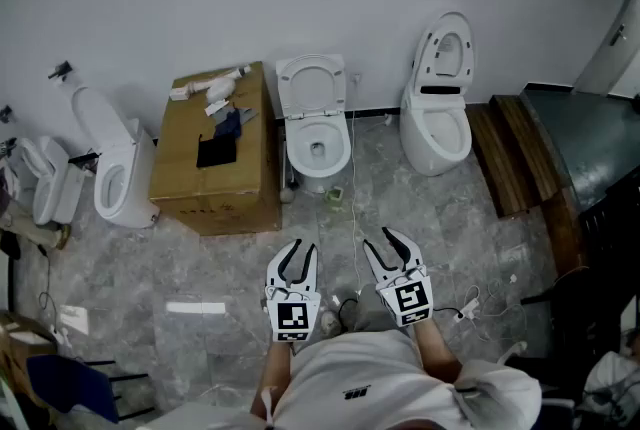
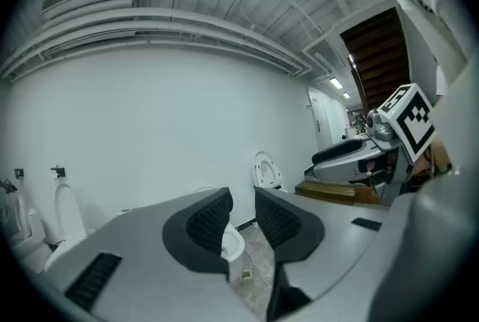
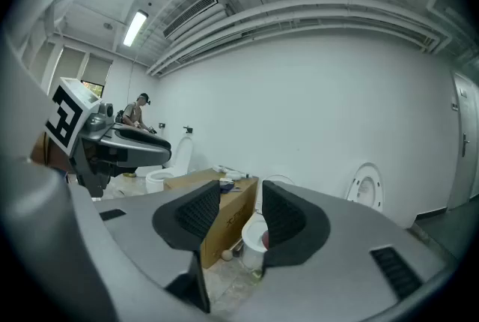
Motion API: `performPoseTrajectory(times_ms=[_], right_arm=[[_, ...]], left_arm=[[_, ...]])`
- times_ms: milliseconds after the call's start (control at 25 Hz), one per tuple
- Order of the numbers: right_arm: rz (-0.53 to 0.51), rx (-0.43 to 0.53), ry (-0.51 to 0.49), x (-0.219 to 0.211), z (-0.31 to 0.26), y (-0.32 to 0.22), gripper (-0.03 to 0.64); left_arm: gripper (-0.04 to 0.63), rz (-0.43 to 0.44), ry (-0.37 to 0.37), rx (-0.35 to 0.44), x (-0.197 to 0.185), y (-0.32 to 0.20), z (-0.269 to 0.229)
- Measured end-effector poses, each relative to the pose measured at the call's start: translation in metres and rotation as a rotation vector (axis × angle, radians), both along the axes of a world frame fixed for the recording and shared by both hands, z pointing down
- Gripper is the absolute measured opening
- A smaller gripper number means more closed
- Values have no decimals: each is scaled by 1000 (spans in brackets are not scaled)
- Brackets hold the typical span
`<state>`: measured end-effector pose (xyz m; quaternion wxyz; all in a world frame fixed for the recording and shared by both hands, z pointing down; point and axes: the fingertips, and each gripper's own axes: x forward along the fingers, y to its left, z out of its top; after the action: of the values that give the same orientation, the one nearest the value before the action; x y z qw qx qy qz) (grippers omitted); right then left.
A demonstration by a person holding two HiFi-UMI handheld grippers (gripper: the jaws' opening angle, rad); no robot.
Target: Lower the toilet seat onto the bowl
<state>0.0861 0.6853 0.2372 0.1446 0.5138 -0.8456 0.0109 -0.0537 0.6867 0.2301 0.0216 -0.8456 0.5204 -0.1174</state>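
Note:
The middle toilet's white seat stands raised against the wall above its bowl. Both grippers hover low over the floor well in front of it and touch nothing. My left gripper has its jaws shut with only a narrow slit; the left gripper view shows the bowl through that slit. My right gripper is open a little and empty; the right gripper view shows the bowl between its pads.
A cardboard box with small items on top stands left of the middle toilet. Another toilet with a raised seat is at the right, one more at the left. Wooden boards lie far right. Cables trail on the floor.

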Motion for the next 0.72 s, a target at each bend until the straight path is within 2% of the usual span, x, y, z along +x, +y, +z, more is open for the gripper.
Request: performPoseTrajectory(times_ms=[160, 320, 720], right_arm=[[12, 18, -27, -10, -1, -8, 181], [20, 3, -12, -17, 5, -25, 181], [-6, -11, 2, -23, 11, -94, 179]], left_arm=[[118, -2, 4, -5, -8, -9, 5], [118, 7, 2, 5, -13, -29, 6], [118, 2, -9, 11, -14, -97, 9]])
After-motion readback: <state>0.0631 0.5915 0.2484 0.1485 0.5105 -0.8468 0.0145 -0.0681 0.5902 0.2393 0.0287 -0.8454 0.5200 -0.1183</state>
